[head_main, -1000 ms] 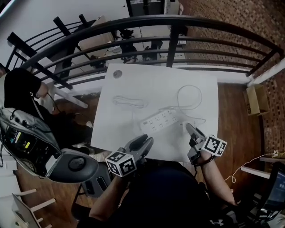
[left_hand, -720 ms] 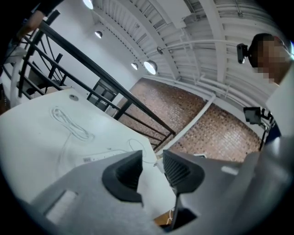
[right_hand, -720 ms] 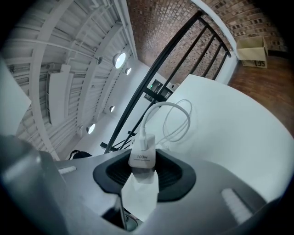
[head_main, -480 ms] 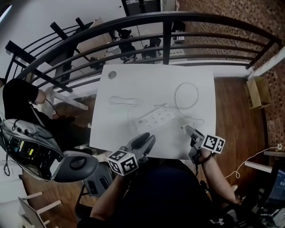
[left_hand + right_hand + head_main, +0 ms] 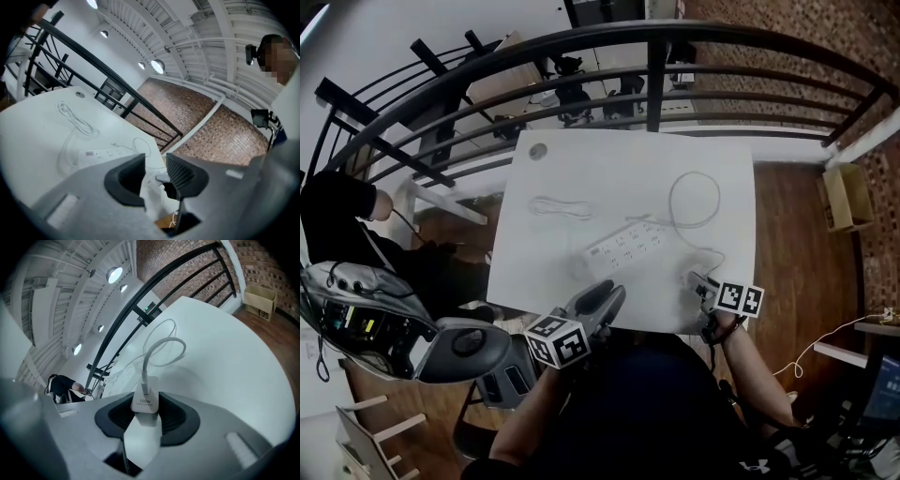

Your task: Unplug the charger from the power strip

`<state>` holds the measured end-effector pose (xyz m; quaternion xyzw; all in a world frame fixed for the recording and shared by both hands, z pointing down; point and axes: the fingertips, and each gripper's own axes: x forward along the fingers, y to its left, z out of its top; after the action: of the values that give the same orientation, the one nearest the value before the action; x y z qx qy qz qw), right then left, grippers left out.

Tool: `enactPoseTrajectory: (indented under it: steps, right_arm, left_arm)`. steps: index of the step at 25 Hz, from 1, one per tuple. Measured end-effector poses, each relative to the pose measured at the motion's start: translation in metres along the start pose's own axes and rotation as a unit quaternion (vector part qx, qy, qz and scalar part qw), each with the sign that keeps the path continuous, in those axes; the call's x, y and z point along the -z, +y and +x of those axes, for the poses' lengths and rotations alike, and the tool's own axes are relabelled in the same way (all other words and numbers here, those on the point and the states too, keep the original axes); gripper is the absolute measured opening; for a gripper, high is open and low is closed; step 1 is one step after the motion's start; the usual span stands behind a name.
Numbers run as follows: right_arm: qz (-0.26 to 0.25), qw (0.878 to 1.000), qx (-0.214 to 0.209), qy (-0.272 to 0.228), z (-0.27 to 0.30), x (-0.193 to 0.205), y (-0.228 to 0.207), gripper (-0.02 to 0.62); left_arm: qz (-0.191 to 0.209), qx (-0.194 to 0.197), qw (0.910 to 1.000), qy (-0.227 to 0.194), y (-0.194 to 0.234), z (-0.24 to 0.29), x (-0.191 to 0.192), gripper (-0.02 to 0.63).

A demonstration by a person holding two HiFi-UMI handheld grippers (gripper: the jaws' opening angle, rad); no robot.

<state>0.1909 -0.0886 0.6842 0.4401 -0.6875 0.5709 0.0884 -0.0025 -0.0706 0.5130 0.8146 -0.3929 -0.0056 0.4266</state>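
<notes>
The right gripper point(image 5: 697, 281) is low over the near right corner of the white table point(image 5: 581, 159), and its jaws are pinching the white charger point(image 5: 146, 403), clear of the power strip point(image 5: 625, 246), which lies apart at mid-table. The charger's cable point(image 5: 161, 345) loops away across the tabletop. The left gripper point(image 5: 154, 165) hangs at the near edge, jaws spread, nothing between them.

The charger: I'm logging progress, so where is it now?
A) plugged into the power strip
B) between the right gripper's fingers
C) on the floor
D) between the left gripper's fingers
B: the right gripper view shows the right gripper shut on the white charger.
</notes>
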Motion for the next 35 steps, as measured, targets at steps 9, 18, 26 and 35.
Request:
enactPoseTrajectory:
  steps: [9,18,26,35]
  right_arm:
    - [-0.004,1.000,0.030,-0.002,0.000,0.010,-0.012,0.174]
    - [-0.063,0.988,0.134,0.036,-0.010,0.015,-0.037,0.350]
    - [-0.068,0.984,0.166,0.004,-0.032,-0.005,-0.033,0.390]
    - [-0.128,0.984,0.102,-0.075,-0.061,-0.050,0.059,0.385]
  left_arm:
    - [0.000,0.001,1.0000,0.008,0.002,-0.004,0.002,0.143]
    - [0.003,0.006,0.9999,0.012,0.003,0.003,0.007,0.143]
    - [0.000,0.010,0.9999,0.012,0.005,0.008,0.004,0.142]
    - [0.002,0.002,1.0000,-0.003,0.009,0.001,-0.004,0.141]
